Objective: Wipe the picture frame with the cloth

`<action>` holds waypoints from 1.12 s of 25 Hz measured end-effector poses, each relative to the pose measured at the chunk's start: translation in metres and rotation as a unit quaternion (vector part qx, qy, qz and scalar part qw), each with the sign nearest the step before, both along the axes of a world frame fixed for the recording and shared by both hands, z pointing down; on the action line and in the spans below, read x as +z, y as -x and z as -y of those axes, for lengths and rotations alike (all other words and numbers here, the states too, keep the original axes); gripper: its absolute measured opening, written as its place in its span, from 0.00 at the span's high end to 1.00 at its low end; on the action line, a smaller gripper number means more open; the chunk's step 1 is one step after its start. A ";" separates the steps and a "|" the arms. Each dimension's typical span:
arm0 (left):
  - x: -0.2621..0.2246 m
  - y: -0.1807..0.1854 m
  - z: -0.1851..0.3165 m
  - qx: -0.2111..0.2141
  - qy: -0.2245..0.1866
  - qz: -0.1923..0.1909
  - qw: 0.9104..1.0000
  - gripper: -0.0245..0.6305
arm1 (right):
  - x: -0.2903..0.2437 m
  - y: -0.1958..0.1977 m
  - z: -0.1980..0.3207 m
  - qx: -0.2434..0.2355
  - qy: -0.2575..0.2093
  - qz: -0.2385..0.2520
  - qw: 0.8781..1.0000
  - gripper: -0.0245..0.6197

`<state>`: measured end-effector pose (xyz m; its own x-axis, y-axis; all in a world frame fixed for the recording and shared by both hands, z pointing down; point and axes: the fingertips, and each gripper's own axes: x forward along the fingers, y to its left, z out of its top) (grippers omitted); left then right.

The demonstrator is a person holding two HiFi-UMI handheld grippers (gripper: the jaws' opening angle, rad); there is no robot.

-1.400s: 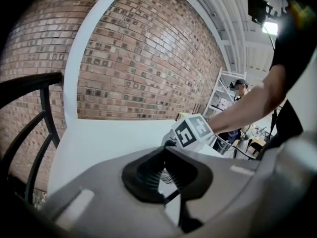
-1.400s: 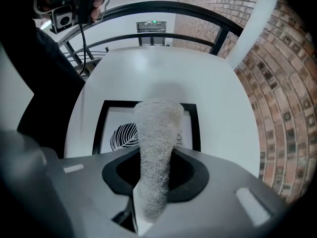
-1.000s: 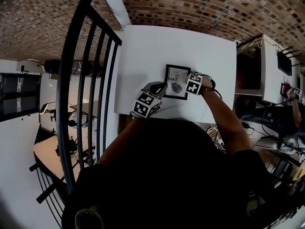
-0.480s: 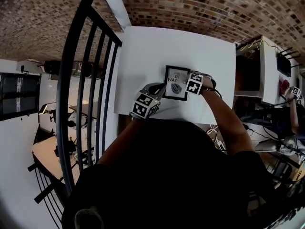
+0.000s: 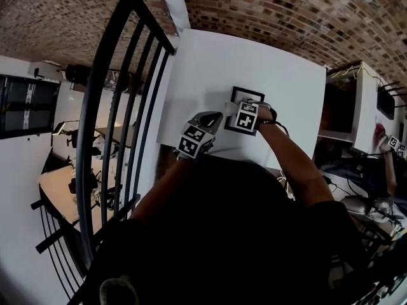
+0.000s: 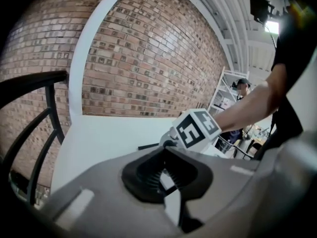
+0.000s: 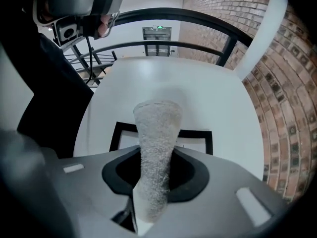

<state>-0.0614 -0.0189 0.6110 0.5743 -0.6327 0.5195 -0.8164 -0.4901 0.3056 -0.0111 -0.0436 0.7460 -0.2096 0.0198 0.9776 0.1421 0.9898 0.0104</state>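
A black picture frame (image 5: 247, 94) with a white print lies flat on the white table (image 5: 210, 62). My right gripper (image 5: 234, 112) is over the frame's near part, shut on a grey-white terry cloth (image 7: 157, 133). The cloth sticks out ahead of the jaws, and the frame (image 7: 198, 135) lies just beyond and under it. My left gripper (image 5: 213, 117) rests to the frame's left, apart from it. In the left gripper view its own jaws are hidden by the grey housing. The frame's edge (image 6: 148, 146) and the right gripper's marker cube (image 6: 197, 128) show ahead.
A black metal railing (image 5: 121, 107) runs along the table's left side. A brick wall (image 5: 286, 11) stands behind the table. A white cabinet (image 5: 356, 100) is close on the right, and another person's arm (image 5: 388, 164) shows further right.
My right gripper has slid left with the cloth, from the frame's right edge to over its near middle. The left gripper has stayed put. The head view has tilted slightly.
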 end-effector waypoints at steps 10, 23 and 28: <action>0.004 -0.003 -0.001 0.008 0.003 -0.003 1.000 0.96 | 0.013 -0.018 -0.008 0.009 0.007 -0.023 1.000 0.79; -0.007 -0.054 0.020 0.075 0.013 -0.021 0.997 0.96 | 0.010 -0.096 0.000 0.081 0.010 -0.044 0.996 0.79; -0.006 -0.067 0.021 0.093 0.011 -0.018 0.995 0.96 | 0.014 -0.128 -0.001 0.106 0.013 -0.058 0.993 0.79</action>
